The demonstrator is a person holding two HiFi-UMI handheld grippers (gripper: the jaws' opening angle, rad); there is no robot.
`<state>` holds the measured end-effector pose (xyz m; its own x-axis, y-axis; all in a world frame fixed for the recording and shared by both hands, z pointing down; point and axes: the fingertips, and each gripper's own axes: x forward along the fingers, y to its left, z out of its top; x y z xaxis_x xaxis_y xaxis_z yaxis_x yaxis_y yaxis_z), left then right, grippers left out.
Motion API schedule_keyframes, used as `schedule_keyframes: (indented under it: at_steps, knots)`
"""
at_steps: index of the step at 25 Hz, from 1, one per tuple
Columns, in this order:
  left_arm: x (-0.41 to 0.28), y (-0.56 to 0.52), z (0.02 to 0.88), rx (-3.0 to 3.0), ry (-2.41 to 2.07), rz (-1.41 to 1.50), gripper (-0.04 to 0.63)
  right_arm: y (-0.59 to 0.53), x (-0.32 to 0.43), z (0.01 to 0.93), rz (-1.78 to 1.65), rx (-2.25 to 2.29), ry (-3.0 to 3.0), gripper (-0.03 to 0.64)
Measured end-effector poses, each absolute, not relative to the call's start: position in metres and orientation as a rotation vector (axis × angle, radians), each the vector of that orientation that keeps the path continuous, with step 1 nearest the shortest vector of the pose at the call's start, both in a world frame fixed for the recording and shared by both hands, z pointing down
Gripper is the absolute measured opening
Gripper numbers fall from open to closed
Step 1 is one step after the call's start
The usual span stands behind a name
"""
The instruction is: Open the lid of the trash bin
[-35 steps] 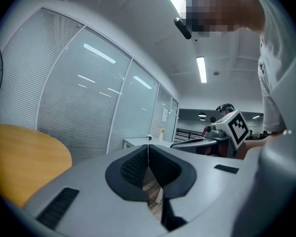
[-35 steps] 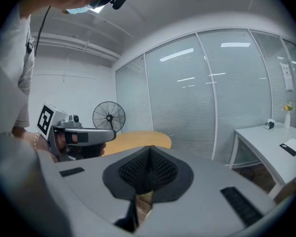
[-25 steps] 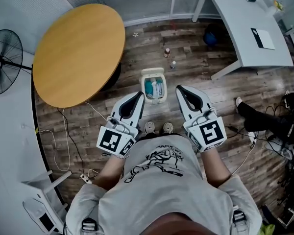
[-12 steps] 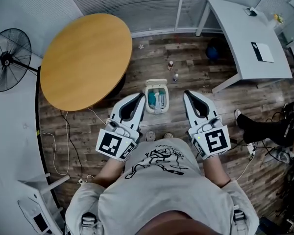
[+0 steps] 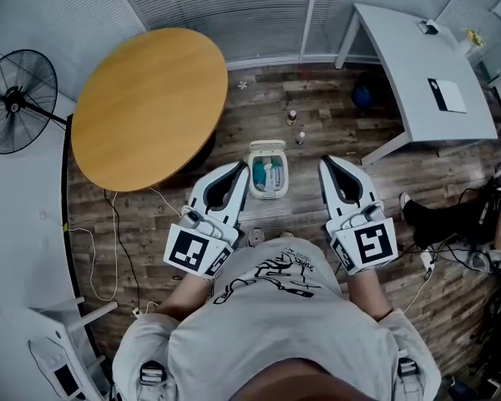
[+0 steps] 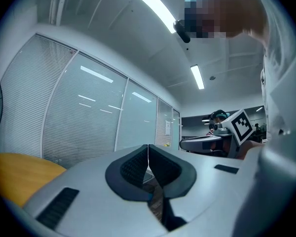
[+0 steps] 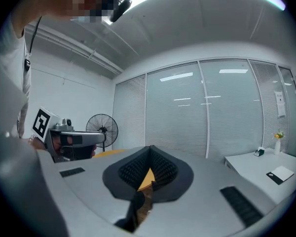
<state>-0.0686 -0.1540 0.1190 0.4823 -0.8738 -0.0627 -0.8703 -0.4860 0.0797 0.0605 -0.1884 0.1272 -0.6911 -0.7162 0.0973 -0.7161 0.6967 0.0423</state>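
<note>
The small white trash bin (image 5: 267, 170) stands on the wood floor in front of my feet in the head view; its top shows teal and white contents. My left gripper (image 5: 239, 168) hangs just left of the bin and well above it, with its jaws together and nothing between them. On the bin's other side, at the same height, my right gripper (image 5: 326, 163) is also shut and empty. Both point level across the room. In the left gripper view the pads (image 6: 138, 164) meet at the tip, as do the pads (image 7: 160, 167) in the right gripper view. Neither gripper view shows the bin.
A round wooden table (image 5: 150, 107) stands to the left with a floor fan (image 5: 15, 100) beyond it. A white desk (image 5: 417, 65) is at the back right. Two small bottles (image 5: 292, 117) stand behind the bin. Cables (image 5: 108, 249) trail on the floor, and a person's leg (image 5: 451, 215) is at right.
Both grippers have risen with my body, so the bin and floor look smaller and farther below. The jaws of both stayed together.
</note>
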Motion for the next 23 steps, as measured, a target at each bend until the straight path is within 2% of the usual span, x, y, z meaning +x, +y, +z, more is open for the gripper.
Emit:
schedule_keyframes:
  at_steps: [23]
  knots:
    - [-0.062, -0.151, 0.108, 2.687, -1.583, -0.151, 0.021, -0.183, 0.068, 0.125, -0.003, 1.184, -2.785, 0.005]
